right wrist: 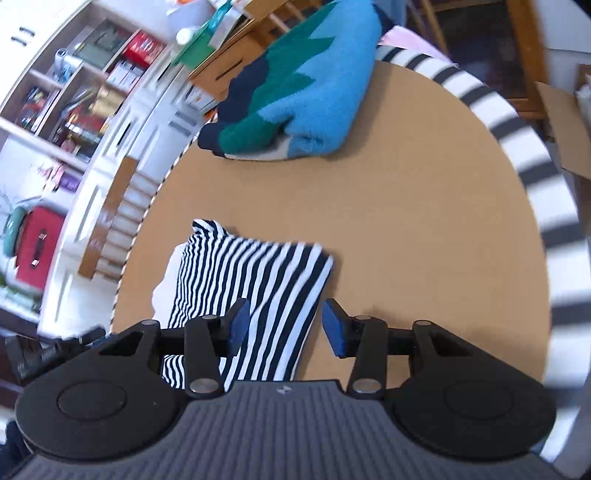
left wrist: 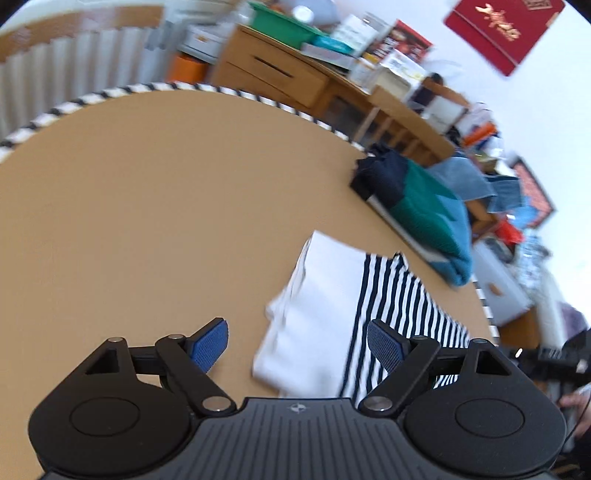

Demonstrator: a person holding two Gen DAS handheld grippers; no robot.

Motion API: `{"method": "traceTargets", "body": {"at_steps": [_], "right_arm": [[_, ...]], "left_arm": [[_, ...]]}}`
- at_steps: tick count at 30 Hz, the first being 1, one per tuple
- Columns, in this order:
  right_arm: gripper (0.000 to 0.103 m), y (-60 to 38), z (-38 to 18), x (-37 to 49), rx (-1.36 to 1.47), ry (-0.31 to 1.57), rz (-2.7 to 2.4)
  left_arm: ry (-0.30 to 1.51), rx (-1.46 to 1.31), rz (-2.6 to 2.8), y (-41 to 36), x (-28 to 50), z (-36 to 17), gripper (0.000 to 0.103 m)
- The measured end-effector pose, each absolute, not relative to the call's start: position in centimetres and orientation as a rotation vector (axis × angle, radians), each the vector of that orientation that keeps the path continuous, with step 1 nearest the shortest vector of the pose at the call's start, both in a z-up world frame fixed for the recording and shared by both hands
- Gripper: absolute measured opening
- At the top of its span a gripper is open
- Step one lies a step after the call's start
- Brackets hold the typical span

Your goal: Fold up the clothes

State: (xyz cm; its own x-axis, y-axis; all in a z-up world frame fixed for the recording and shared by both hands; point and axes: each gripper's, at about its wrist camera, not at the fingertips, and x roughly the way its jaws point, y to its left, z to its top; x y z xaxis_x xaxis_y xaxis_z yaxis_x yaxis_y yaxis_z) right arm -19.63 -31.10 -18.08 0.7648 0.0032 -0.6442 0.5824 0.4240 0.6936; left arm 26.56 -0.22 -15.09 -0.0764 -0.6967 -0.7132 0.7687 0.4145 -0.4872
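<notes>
A folded white and navy-striped shirt (left wrist: pixel 354 314) lies on the round tan table (left wrist: pixel 147 184). It also shows in the right wrist view (right wrist: pixel 258 280) with its striped side up. My left gripper (left wrist: pixel 297 347) is open and empty, held above the shirt's white near edge. My right gripper (right wrist: pixel 282 325) is open and empty, its blue pads just over the striped end of the shirt. A folded blue, green and navy sweater (left wrist: pixel 428 206) lies at the table's far edge, and it shows in the right wrist view (right wrist: pixel 295 88) too.
The table has a black-and-white striped rim (right wrist: pixel 517 147). Wooden desks with boxes and a green tub (left wrist: pixel 288 22) stand behind it. Shelves full of items (right wrist: pixel 81 85) and a red case (right wrist: pixel 37 247) line the wall to the left.
</notes>
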Motion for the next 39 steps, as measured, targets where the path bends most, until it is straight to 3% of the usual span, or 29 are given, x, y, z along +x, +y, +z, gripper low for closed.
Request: {"method": "traceTargets", "body": {"at_steps": [8,20,31,37,39], "right_arm": [[0.049,-27.4,-20.4,-18.8,1.195,0.527,-0.547],[0.052,-28.9,-22.5,-18.0,1.345,0.362,-0.609],[0.052,-27.3,-22.4,-17.6,1.343,0.492,-0.459],[0.049,-28.3,-23.2,-16.9,1.401,0.435,-0.464],[0.040,-28.2,-23.5,-17.0,1.421,0.424,-0.460]], "left_arm": [[1.317,0.025,-1.371,-8.6,31.8,-21.5,0.082],[1.567,0.157,-1.598,-13.7,30.6,-23.8,0.081],[1.734,0.143,-1.655,-15.2,30.4,-26.5,0.083],[1.707,0.142,-1.697,-18.1,28.5,-27.0,0.083],[1.665,0.213,-1.744,-18.4,27.1,-26.6,0.082]]}}
